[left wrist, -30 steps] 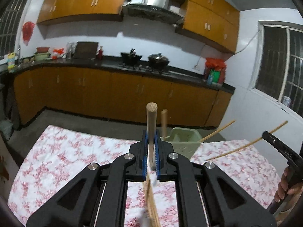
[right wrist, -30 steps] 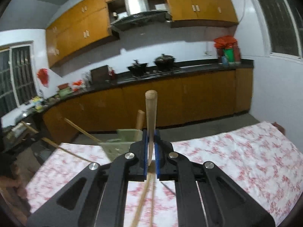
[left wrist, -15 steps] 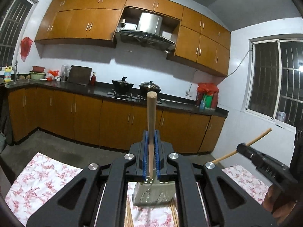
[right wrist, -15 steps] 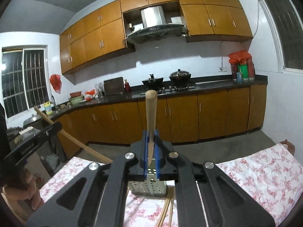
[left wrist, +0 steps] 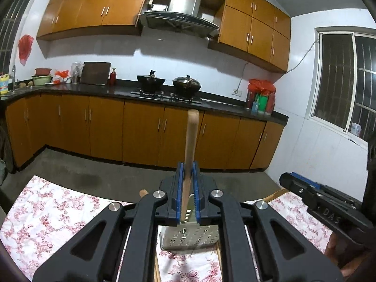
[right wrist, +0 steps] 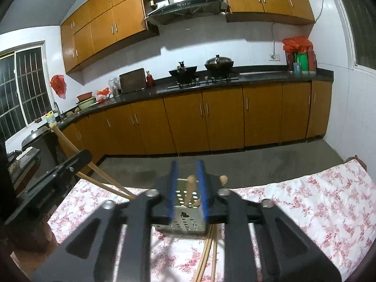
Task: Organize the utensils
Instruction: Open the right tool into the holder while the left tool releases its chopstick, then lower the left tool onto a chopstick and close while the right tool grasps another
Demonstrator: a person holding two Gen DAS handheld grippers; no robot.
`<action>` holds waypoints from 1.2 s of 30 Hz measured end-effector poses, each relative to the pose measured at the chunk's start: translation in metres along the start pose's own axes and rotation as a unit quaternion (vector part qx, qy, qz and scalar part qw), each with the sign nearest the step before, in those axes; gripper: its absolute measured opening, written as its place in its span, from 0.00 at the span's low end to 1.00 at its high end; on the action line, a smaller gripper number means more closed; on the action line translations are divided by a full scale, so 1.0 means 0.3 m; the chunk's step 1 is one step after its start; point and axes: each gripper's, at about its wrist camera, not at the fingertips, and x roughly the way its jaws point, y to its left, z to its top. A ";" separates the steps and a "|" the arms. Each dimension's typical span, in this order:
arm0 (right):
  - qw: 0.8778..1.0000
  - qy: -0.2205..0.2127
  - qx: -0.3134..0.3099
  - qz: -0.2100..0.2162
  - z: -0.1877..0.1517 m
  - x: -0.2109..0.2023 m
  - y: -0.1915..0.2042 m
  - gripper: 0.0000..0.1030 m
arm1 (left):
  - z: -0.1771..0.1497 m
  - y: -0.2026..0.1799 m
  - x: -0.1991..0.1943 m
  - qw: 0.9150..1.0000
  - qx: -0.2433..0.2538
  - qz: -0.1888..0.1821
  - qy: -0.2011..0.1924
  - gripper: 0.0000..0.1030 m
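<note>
**Left gripper.** The left gripper [left wrist: 188, 176] has just been opening. Its jaws stand a narrow way apart with a wooden stick [left wrist: 190, 145] between the blue pads [left wrist: 179, 188]. The stick leans towards the left-hand pad, and a slit of daylight shows on the other side, so nothing is clamped. The stick rises well past the fingertips. Its lower end runs down towards the perforated utensil holder [left wrist: 189, 237], which stands directly below and just ahead of the jaws.

**Right gripper.** The right gripper [right wrist: 187, 178] has also just been opening – its jaws are wider apart than the left pair. A second wooden stick [right wrist: 190, 188] stands between them, clear of both pads. Its rounded top sits at about fingertip level and its lower part is inside the holder [right wrist: 185, 221]. Another rounded stick end [right wrist: 223, 178] shows just outside the right-hand finger.

**Work surface.** Loose chopsticks [right wrist: 209, 253] lie on the floral tablecloth [right wrist: 305, 211] beneath the right gripper's body – their far ends are beside the holder's base.
</note>
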 end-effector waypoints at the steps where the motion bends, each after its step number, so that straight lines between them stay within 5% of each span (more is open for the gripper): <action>1: 1.000 -0.003 0.000 0.000 0.003 -0.011 -0.001 0.28 | 0.001 0.002 -0.006 1.000 -0.001 0.001 -0.002 0.23; 3: 1.000 -0.013 0.003 0.001 0.006 -0.035 -0.006 0.31 | 0.009 0.009 -0.016 1.000 -0.003 0.005 -0.011 0.44; 10: 0.999 -0.043 0.002 -0.006 0.016 -0.146 -0.034 0.40 | 0.031 0.019 -0.078 1.000 -0.006 0.003 -0.025 0.47; 16: 0.997 -0.056 0.015 -0.045 -0.029 -0.275 -0.120 0.47 | 0.012 0.041 -0.200 0.998 0.018 0.034 -0.039 0.64; 21: 0.995 0.021 0.023 -0.094 -0.185 -0.228 -0.235 0.48 | -0.124 0.105 -0.255 0.993 0.053 0.101 -0.010 0.77; 25: 0.988 0.125 0.045 -0.083 -0.369 -0.094 -0.278 0.39 | -0.301 0.163 -0.206 0.986 0.066 0.132 0.071 0.77; 29: 0.980 0.191 0.035 -0.051 -0.547 -0.012 -0.229 0.22 | -0.422 0.199 -0.173 0.982 0.050 0.133 0.127 0.77; 36: 0.972 0.232 0.000 -0.039 -0.690 0.063 -0.132 0.21 | -0.564 0.201 -0.140 0.975 0.034 0.116 0.187 0.77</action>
